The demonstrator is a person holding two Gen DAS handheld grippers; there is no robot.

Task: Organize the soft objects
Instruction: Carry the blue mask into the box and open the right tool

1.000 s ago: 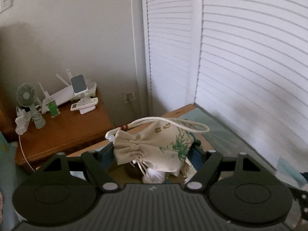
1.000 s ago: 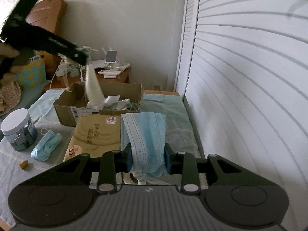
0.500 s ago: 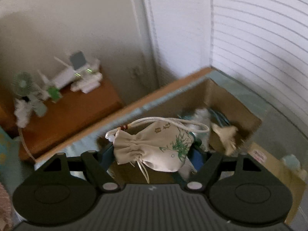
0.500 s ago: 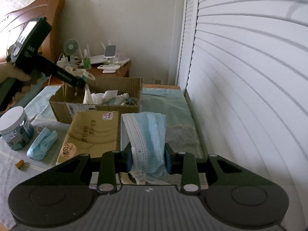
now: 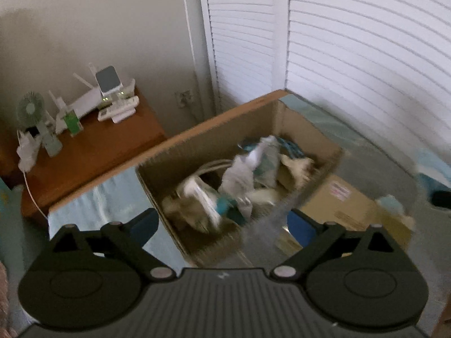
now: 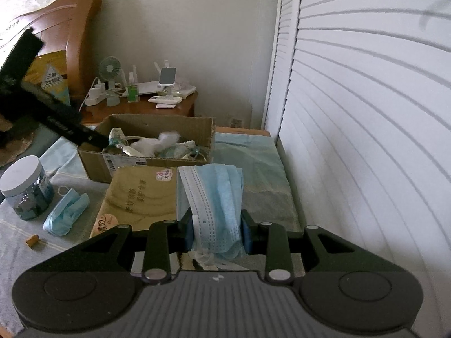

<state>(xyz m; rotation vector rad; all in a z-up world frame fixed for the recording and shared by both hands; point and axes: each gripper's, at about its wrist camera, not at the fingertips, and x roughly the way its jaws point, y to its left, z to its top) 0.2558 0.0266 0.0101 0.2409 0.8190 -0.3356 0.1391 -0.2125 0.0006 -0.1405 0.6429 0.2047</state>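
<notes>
In the left wrist view the left gripper has its 2 fingers spread wide with nothing between them, poised over the near edge of the cardboard box that fills the middle of the frame. Inside the box lies a blurred heap of soft things — the drawstring pouch sits at its lower left, white stuffing beside it.

In the right wrist view the right gripper, at lower centre, is clamped on a blue face mask that rises upright from between the fingers. A second blue mask lies at the left on the bed cover, near a white-lidded jar. A flat tan packet lies between that mask and the held one, just in front of the box.
</notes>
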